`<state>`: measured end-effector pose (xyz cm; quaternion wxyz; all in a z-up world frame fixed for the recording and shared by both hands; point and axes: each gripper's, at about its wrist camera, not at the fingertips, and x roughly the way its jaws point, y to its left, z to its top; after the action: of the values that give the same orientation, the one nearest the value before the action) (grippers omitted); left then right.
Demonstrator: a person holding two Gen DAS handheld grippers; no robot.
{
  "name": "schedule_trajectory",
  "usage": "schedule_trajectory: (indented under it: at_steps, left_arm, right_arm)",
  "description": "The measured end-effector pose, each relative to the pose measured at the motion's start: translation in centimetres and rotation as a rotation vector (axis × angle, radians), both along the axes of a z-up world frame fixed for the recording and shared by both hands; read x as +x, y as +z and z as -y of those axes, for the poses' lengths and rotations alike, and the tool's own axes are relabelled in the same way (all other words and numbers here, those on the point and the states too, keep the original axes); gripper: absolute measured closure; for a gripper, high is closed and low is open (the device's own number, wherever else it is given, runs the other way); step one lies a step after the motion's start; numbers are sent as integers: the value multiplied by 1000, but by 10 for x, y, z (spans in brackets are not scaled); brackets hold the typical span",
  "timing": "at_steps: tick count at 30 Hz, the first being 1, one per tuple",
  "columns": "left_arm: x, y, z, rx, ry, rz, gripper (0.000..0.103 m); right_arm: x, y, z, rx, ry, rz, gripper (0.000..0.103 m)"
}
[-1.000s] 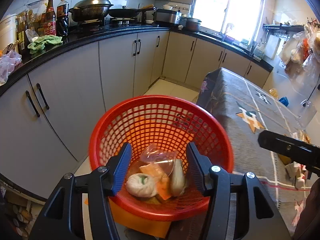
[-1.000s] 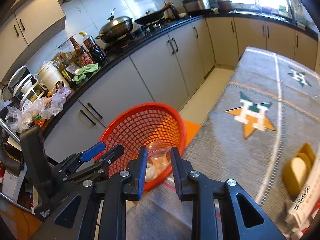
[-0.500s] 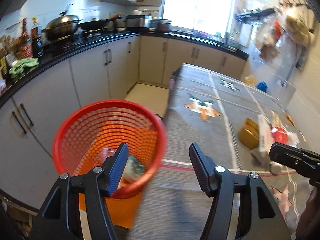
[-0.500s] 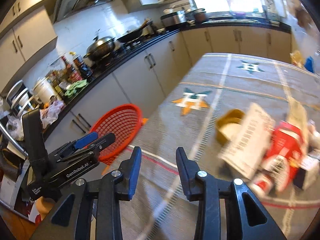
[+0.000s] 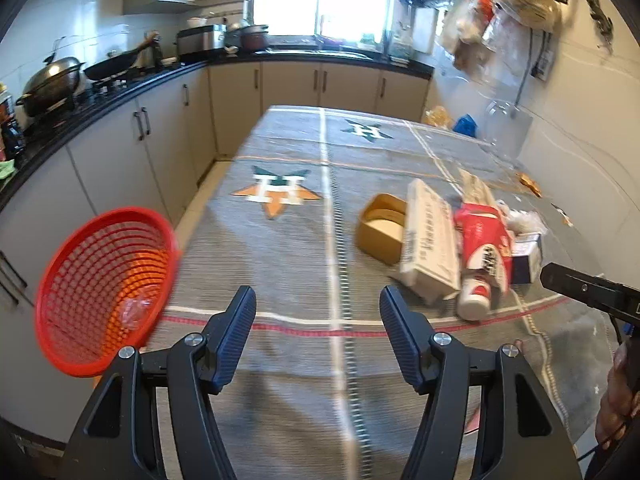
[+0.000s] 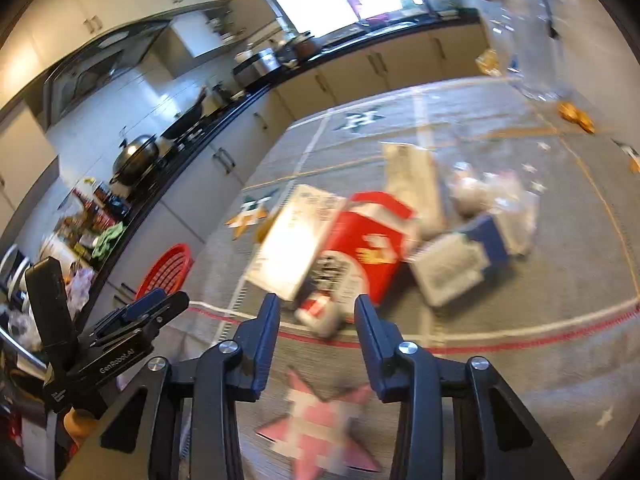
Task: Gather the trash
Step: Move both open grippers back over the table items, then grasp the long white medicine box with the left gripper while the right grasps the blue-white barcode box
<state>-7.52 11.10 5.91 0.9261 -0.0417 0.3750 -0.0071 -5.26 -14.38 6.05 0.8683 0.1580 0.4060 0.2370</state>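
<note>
A red mesh basket (image 5: 100,288) stands at the table's left edge with a plastic bag of trash (image 5: 134,310) inside; it also shows in the right wrist view (image 6: 166,272). A trash pile lies on the grey cloth: a tan box (image 5: 380,228), a white carton (image 5: 430,240), a red and white carton (image 5: 484,248) (image 6: 360,248), and a blue and white box (image 6: 460,260). My left gripper (image 5: 318,312) is open and empty above the cloth. My right gripper (image 6: 316,316) is open and empty, close before the red carton.
The table (image 5: 288,248) carries a grey cloth with star logos. Kitchen cabinets (image 5: 160,140) and a counter with a wok (image 5: 52,84) run along the left. Plastic bags (image 5: 500,0) hang on the right wall. Small scraps (image 6: 576,114) lie at the table's far right.
Both grippers have swung right, away from the basket and toward the trash pile. The basket has slid to the left of both views. The right gripper has opened wider.
</note>
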Motion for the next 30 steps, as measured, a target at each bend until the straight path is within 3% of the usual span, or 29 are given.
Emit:
schedule_trajectory:
  at_steps: [5,13,22,24,25,26,30]
  left_arm:
    - [21,-6,16,-51,-41,-49,40]
    - [64,-15,33,-209,-113,-125,40]
    - [103,-27,54,-276,-142,-198,40]
    - [107,-28,60,-277,-146,-198,50]
    - [107,-30,64,-279,-154,-205,64]
    - [108,-30,65,-281,-160,-208,71]
    - [100,-28,73,-246,-187,-180,82]
  right_arm:
    - [0,-8,31,32,-49,-32,59]
    - [-1,-14,52,64,-77,-38,56]
    - [1,-22,72,101,-114,-61,55]
    - [3,-25,77,115,-125,-71,55]
    - [5,-26,79,120,-135,-79,55]
    - [6,-28,81,126,-140,-86,55]
    - [15,-35,86,158,-158,-122,51]
